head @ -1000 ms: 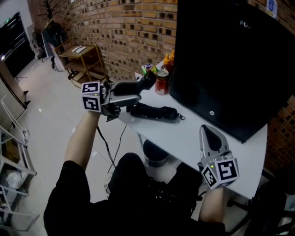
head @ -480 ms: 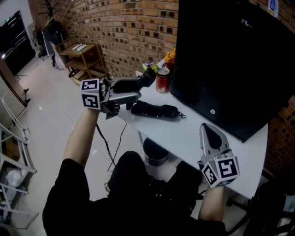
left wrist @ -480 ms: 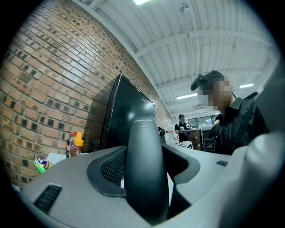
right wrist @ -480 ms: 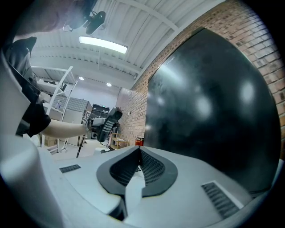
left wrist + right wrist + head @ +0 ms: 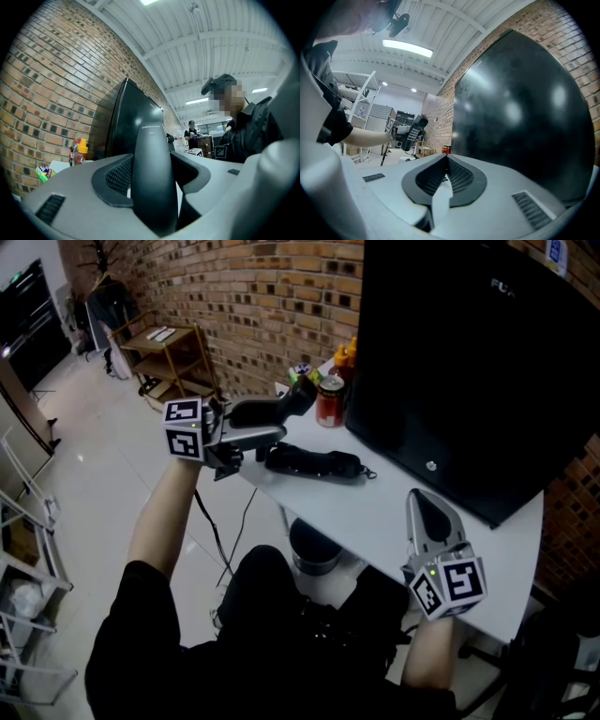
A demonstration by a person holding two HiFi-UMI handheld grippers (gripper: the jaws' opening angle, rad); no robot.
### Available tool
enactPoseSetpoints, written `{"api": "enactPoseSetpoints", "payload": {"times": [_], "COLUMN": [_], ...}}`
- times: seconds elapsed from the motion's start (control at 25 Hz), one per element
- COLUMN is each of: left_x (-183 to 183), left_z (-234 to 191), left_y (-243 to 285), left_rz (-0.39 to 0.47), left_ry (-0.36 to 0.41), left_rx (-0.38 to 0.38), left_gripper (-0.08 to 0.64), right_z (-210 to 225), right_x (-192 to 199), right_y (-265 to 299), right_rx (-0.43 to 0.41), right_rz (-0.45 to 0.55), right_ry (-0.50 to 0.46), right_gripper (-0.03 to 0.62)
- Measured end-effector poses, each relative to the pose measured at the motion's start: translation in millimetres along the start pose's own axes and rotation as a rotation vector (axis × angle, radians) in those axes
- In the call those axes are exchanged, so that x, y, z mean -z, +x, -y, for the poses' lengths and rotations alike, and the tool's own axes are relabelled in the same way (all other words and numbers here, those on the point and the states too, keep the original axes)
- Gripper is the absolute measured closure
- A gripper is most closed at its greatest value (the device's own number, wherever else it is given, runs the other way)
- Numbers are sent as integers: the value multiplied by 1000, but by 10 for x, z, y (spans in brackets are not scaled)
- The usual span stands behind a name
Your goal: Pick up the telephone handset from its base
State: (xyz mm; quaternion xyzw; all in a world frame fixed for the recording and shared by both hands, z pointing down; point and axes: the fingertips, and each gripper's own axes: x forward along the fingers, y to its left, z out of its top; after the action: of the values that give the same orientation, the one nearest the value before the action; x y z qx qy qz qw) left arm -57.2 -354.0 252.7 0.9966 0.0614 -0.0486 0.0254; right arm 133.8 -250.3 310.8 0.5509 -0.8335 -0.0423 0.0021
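The black telephone handset (image 5: pixel 281 409) hangs in the air over the left end of the white table (image 5: pixel 380 521), held level with my left gripper (image 5: pixel 267 426) shut on it. In the left gripper view the handset (image 5: pixel 151 173) fills the space between the two grey pads. Its black base (image 5: pixel 314 465) lies on the table just below and to the right, apart from the handset. My right gripper (image 5: pixel 420 507) rests at the table's near right, shut with nothing in it. From the right gripper view the lifted handset (image 5: pixel 412 131) shows far off, keypad side visible.
A large black monitor (image 5: pixel 469 362) stands along the back of the table. A red can (image 5: pixel 329 404) and yellow-capped bottles (image 5: pixel 345 357) sit at the far left corner by the brick wall. A wooden shelf cart (image 5: pixel 173 362) stands on the floor beyond.
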Motion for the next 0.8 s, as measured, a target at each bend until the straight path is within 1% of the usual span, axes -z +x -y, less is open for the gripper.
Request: {"api": "enactPoseSetpoints", "payload": {"times": [0.56,0.8], "left_x": [-1,4], "left_z": [-29,-22], "left_y": [14,25], "left_rz": [1,-4], "left_ry": [-9,-10], "left_rx": [5,9], "left_gripper": [304,304], "right_z": [21,-41], "right_x": [-26,-44], "right_y": [-6,-4], "right_rx": [3,-13], "right_rz": [16,15], "right_ry": [25,0], "right_gripper": [584,584]}}
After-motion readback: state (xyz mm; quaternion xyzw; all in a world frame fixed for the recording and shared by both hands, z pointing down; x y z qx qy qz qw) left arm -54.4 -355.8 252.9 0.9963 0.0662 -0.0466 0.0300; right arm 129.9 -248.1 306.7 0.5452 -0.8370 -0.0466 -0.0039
